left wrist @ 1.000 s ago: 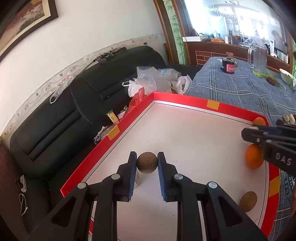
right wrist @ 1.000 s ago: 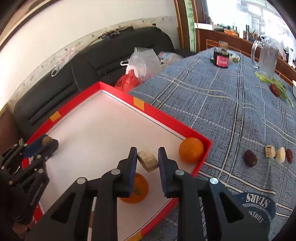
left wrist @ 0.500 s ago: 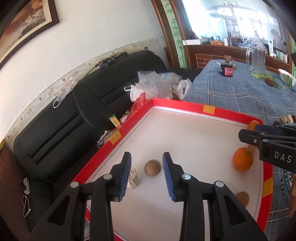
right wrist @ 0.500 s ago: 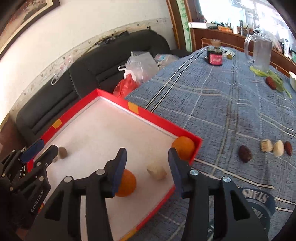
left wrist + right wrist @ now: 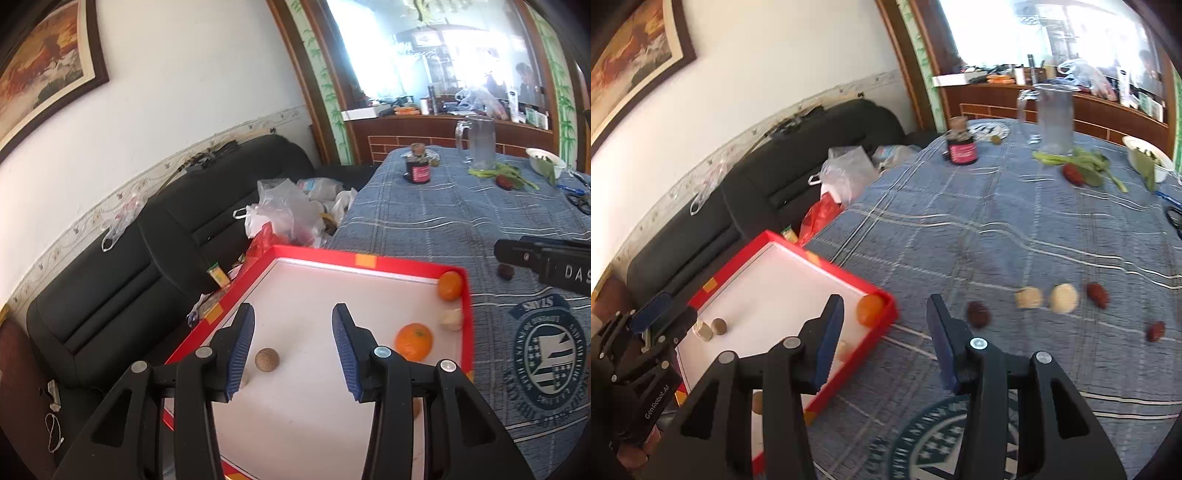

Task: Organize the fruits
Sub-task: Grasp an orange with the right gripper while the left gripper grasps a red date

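- Red-rimmed tray (image 5: pixel 369 260) with a white floor sits at the edge of a table under a blue plaid cloth (image 5: pixel 997 229), right next to a black sofa (image 5: pixel 122 273).
- Left gripper (image 5: pixel 291 347) hangs over the tray, fingers wide apart, holding nothing. A small round brown fruit (image 5: pixel 266 361) lies on the white floor between them, not touched.
- Two oranges are in there too: one (image 5: pixel 450 285) jammed in the far corner, another (image 5: pixel 413 341) near the right rim, with a pale chunk (image 5: pixel 451 319) between them.
- Right gripper (image 5: pixel 884 334) is over the tray's corner and the cloth, fingers spread, empty.
- Out on the cloth: a dark reddish fruit (image 5: pixel 978 314), two pale pieces (image 5: pixel 1029 297) (image 5: pixel 1064 296), and more red ones (image 5: pixel 1097 294) (image 5: pixel 1156 331).
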A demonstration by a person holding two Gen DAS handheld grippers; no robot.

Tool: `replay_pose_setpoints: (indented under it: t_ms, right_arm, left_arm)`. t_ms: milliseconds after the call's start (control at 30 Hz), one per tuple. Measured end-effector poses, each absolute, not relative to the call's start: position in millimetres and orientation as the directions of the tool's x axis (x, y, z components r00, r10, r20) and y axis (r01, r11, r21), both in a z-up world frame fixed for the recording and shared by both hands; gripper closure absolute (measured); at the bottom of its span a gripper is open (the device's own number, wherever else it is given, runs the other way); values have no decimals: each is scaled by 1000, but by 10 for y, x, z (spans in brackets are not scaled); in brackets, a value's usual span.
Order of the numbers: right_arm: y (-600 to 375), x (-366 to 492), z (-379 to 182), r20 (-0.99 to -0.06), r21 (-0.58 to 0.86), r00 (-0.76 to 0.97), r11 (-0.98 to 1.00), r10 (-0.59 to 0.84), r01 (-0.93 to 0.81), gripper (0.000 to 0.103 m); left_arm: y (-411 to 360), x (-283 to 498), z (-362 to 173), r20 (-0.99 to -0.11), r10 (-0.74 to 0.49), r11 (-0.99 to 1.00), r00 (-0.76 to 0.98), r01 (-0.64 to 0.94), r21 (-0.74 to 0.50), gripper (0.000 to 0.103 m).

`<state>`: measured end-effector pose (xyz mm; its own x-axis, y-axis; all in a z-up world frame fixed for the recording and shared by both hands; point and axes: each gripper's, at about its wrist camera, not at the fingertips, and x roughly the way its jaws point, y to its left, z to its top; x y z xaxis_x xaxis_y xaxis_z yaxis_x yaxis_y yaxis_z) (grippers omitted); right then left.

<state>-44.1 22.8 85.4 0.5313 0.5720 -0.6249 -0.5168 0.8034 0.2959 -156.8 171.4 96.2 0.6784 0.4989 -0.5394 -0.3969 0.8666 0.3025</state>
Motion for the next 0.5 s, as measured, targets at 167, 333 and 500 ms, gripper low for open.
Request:
replay_pose_setpoints:
  t_ms: [167, 333, 500]
  right_arm:
    - [-84, -407, 928, -613, 293, 563, 821, 554, -489, 54]
    - [-427, -348, 981, -604, 289, 594, 841, 531, -458, 54]
    - [-869, -225, 1023, -597, 277, 636, 869, 490, -410, 54]
  left_arm:
    - [1517, -1523, 1011, -530, 487, 873, 694, -370, 317, 58]
    - [1318, -1473, 1041, -519, 485, 873, 704, -348, 343, 58]
    - [1085, -1395, 1059, -515, 472, 876, 715, -314, 367, 57]
